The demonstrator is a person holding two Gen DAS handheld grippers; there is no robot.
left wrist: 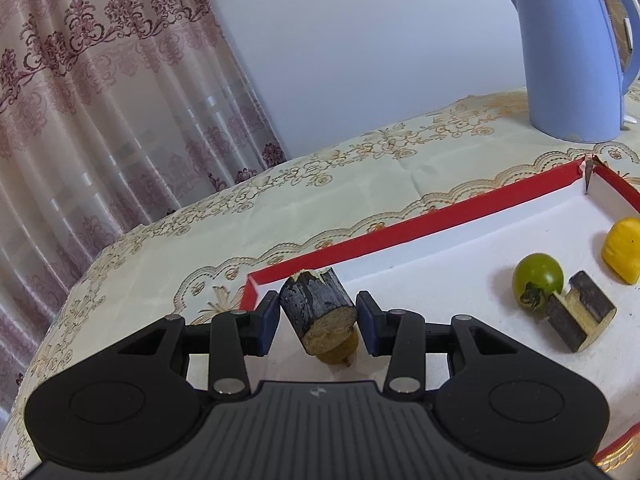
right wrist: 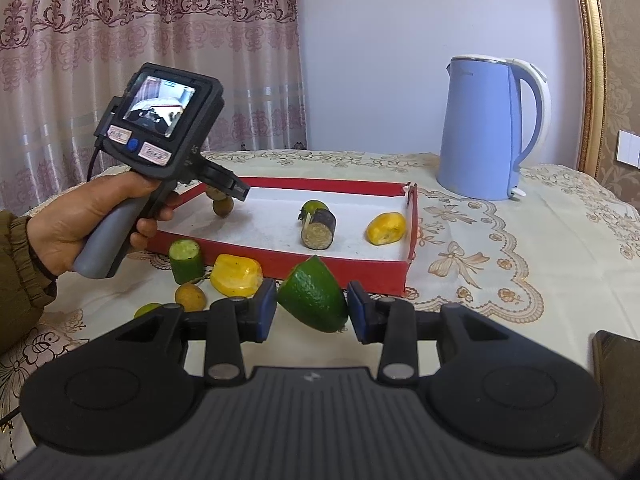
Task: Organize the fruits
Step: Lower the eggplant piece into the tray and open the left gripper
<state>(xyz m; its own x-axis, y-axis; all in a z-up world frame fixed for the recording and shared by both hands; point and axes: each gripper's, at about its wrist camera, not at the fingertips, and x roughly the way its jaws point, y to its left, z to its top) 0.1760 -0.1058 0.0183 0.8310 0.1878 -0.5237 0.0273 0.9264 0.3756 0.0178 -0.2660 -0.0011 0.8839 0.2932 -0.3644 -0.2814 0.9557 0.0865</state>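
**Both grippers loaded, tray ahead**

Left gripper [left wrist: 318, 322]: narrow, blue pads clamped on a dark-barked stub [left wrist: 318, 312], a short cylinder with a pale cut face. Its long axis tilts, cut end toward the camera and down, bark end up and away. Held just inside the near-left corner of the red tray [left wrist: 400, 228]. A small brownish round fruit [left wrist: 338, 350] sits on the tray floor directly under the stub; touching or just clear, cannot tell.

Right gripper [right wrist: 312, 306]: narrow, closed on a green wedge [right wrist: 314, 298], pointed end up. It hangs outside the tray, just before the near red wall.

Already in the tray: green round fruit [left wrist: 538, 280] touching a second dark stub [left wrist: 580, 316], yellow piece [left wrist: 622, 250] further right.

Loose on the tablecloth [right wrist: 500, 240], left of the wedge: green cylinder [right wrist: 186, 256], yellow chunk [right wrist: 236, 274], small tan fruit [right wrist: 191, 296].

Judgement: the left hand [right wrist: 80, 224] is the one already over the tray, so its release looks nearest. The open floor lies to the right of the stub, toward its twin; dropping straight down risks landing on the brown fruit and rolling, given the tilted axis. The wedge has to clear the near wall first.

Blue kettle [right wrist: 480, 132] stands behind the tray, well apart.
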